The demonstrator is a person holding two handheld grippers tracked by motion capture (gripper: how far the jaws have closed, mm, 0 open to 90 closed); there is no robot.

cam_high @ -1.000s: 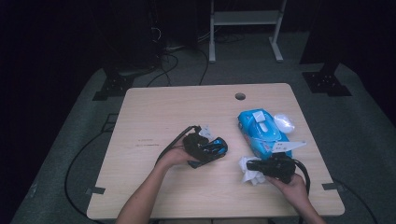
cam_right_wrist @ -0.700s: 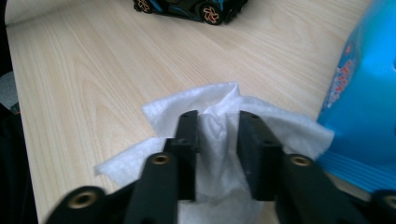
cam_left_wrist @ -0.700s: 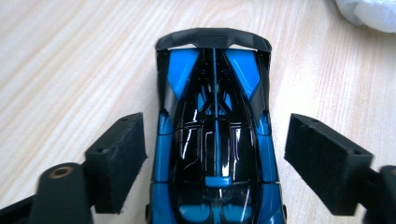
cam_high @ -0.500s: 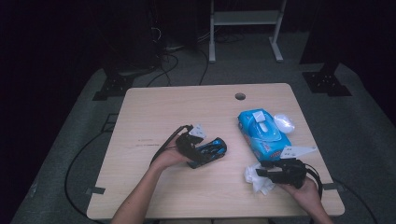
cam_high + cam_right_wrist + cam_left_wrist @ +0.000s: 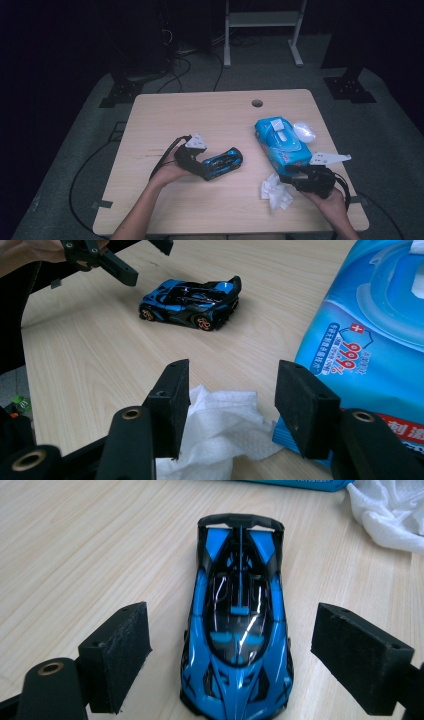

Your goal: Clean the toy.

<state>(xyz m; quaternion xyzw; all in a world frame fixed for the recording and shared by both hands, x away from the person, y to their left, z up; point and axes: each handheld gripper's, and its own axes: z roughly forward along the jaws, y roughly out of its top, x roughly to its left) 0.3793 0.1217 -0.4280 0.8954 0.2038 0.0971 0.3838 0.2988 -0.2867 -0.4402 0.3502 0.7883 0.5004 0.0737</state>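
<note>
— Though just opened on both sides, anything gripped?

— Nothing. Toy car (image 5: 237,605) loose on the tabletop (image 5: 210,115) between the wide left tongs (image 5: 232,625), touching neither pad. Crumpled wipe (image 5: 220,425) lying under the half-spread right tongs (image 5: 236,372), beside the wipes pack (image 5: 370,330). Wiping seemingly finished; only tidying left.

Blue-and-black toy car (image 5: 237,625), white wipe (image 5: 276,192)

Both tongs have just opened, releasing the toy car (image 5: 238,625) and the wipe (image 5: 220,430).
</note>
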